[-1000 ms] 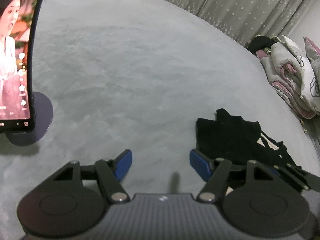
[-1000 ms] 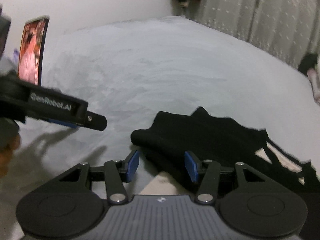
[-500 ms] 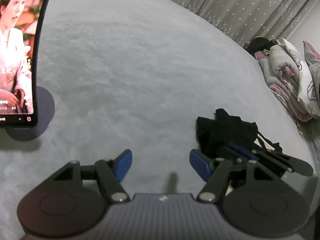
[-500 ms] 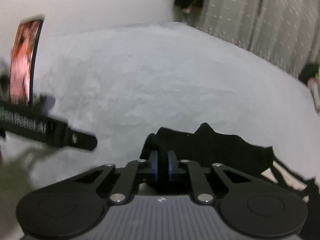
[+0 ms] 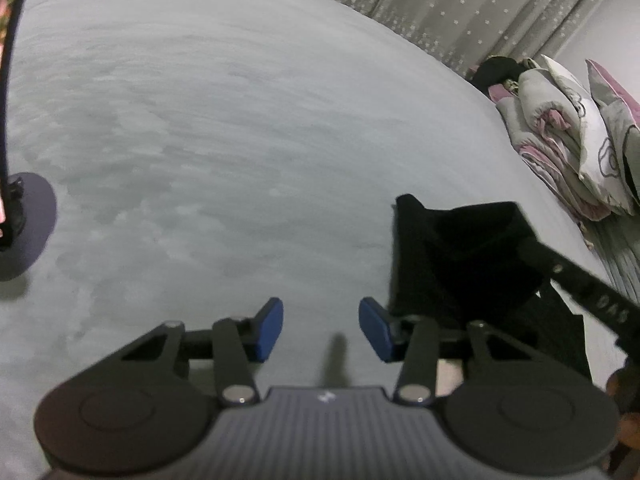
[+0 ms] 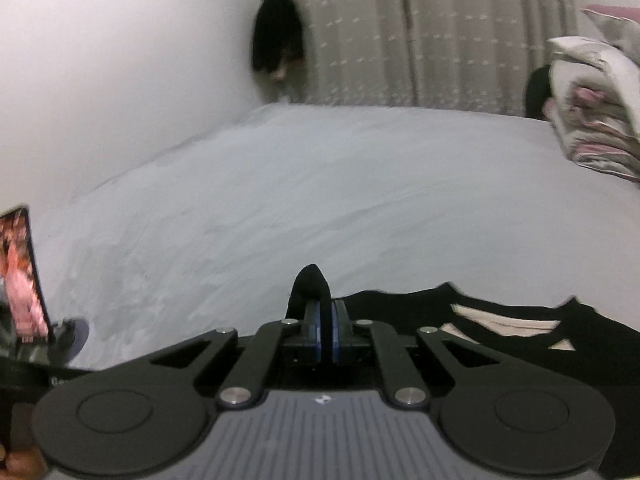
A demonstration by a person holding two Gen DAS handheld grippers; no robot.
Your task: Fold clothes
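Note:
A black garment (image 5: 452,256) lies crumpled on the grey bed (image 5: 240,140), right of centre in the left wrist view. My left gripper (image 5: 320,330) hovers over bare bedding just left of the cloth. Its jaws are closing with nothing between them. In the right wrist view my right gripper (image 6: 325,334) is shut on a fold of the black garment (image 6: 310,280), and a tip of cloth pokes up above the pads. The rest of the garment (image 6: 520,344) trails to the right, with pale patches showing through. The right gripper's arm (image 5: 580,284) crosses the cloth in the left wrist view.
A phone on a round stand (image 6: 24,280) plays a video at the left. Folded bedding and pillows (image 5: 572,128) are piled at the right edge of the bed. Grey curtains (image 6: 440,32) hang behind, with a dark item (image 6: 278,36) hanging near the wall.
My right gripper shut on a fold of the black garment and lifted it, rolling as it rose. The left gripper's jaws narrowed and it shifted towards the cloth.

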